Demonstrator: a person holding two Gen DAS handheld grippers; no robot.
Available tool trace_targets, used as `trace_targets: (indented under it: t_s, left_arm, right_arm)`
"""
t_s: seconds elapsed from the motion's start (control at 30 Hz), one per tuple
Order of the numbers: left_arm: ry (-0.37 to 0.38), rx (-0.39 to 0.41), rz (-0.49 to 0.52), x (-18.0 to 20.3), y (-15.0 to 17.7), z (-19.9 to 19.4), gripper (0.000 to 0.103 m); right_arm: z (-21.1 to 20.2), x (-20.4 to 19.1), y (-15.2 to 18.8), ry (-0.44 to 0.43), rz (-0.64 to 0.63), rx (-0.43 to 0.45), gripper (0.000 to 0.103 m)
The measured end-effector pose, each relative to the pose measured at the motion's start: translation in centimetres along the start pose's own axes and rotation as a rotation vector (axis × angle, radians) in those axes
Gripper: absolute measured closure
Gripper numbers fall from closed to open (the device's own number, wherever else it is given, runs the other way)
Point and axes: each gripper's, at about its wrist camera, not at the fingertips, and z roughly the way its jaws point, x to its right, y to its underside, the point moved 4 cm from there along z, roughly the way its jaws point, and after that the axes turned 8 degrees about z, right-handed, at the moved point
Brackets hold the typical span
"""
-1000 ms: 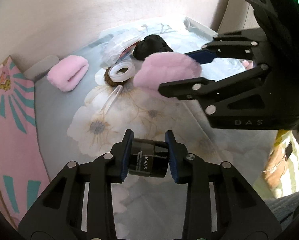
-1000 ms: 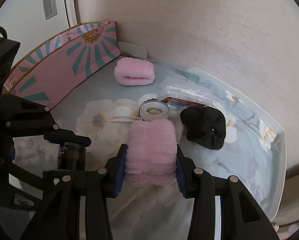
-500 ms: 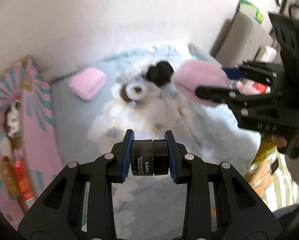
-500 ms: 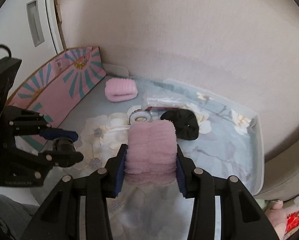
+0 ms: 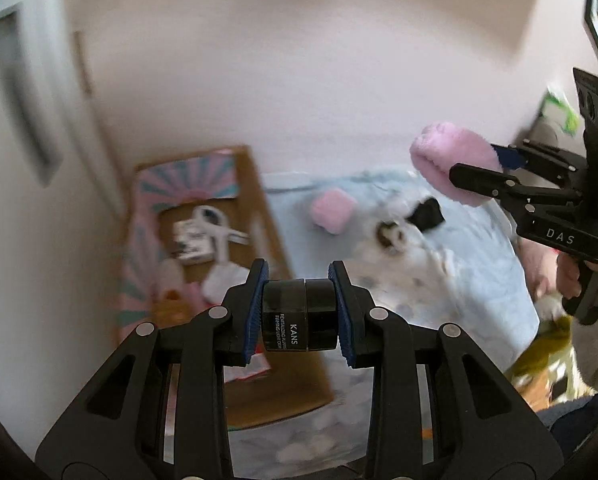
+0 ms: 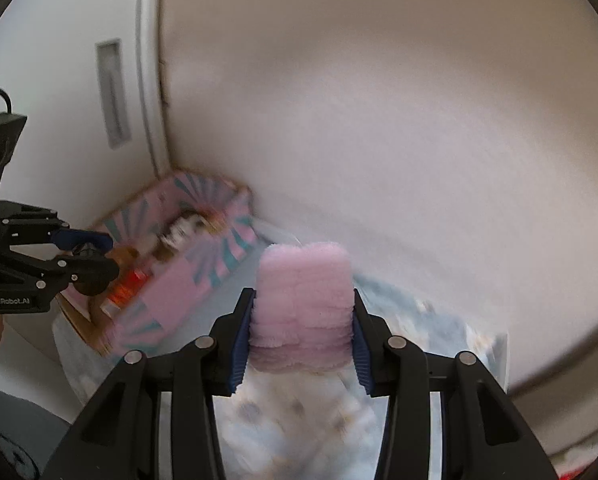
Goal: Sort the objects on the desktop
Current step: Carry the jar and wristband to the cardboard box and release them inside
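My left gripper is shut on a small black KANS jar and holds it high above the table, near the pink and teal cardboard box. My right gripper is shut on a fluffy pink cloth roll and holds it well above the floral table. The right gripper and its roll also show at the right of the left wrist view. The left gripper shows at the left of the right wrist view, above the box.
A second pink roll, a black scrunchie and a round tape-like ring lie on the table. The box holds several small items. A wall stands behind the table. Both views are blurred.
Both grippers have risen high above the table with their objects. The left gripper has swung left toward the cardboard box, whose inside now shows.
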Motion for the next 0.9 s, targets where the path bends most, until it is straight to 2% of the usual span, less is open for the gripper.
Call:
trace_targets:
  t_s: [0.07,0.2,0.37,0.43,0.6,0.7,0.83,0.87,0.9]
  left_arm:
    - [-0.014,0.01,-0.026,-1.5,0.2,-0.6,0.075]
    - [-0.036,0.014,-0.067,-4.0,0.9,-1.1,0.075]
    - [-0.047,-0.046,-0.118,-6.2,2.7,1.1,0.075]
    - [-0.042,-0.069,-0.138,-6.8,3.6,2.3,0.075]
    - [-0.053,-0.129,-0.136,-7.2,5.5,4.5,0.075]
    - [-0.055,-0.131,-0.128,-7.3,6.0,4.8,0.075]
    - [-0.037,-0.128,-0.135,-7.5,6.2,5.0,0.074]
    - [-0.001,-0.133,-0.148,-7.5,6.2,5.1,0.062]
    - [0.038,-0.137,-0.163,-7.5,6.2,5.2,0.029]
  right_arm:
    - [0.6,-2.1,-1.4,-0.06,-0.013,0.013,0.063]
    - [2.8,-5.9,-3.0,-0.121,-0.059,-0.001,0.063]
    - [5.9,-10.4,-3.8,-0.204,-0.09,-0.042,0.063]
    - [7.2,-11.8,-4.0,-0.218,-0.1,-0.069,0.063]
    - [12.7,-14.4,-3.8,-0.241,-0.064,-0.208,0.063]
    - [15.1,-15.0,-3.6,-0.244,-0.03,-0.275,0.063]
    - [16.5,-14.9,-3.4,-0.239,0.018,-0.32,0.062]
    - [16.8,-14.8,-3.4,-0.246,0.031,-0.333,0.061]
    - [17.0,-14.8,-3.4,-0.265,0.049,-0.35,0.059]
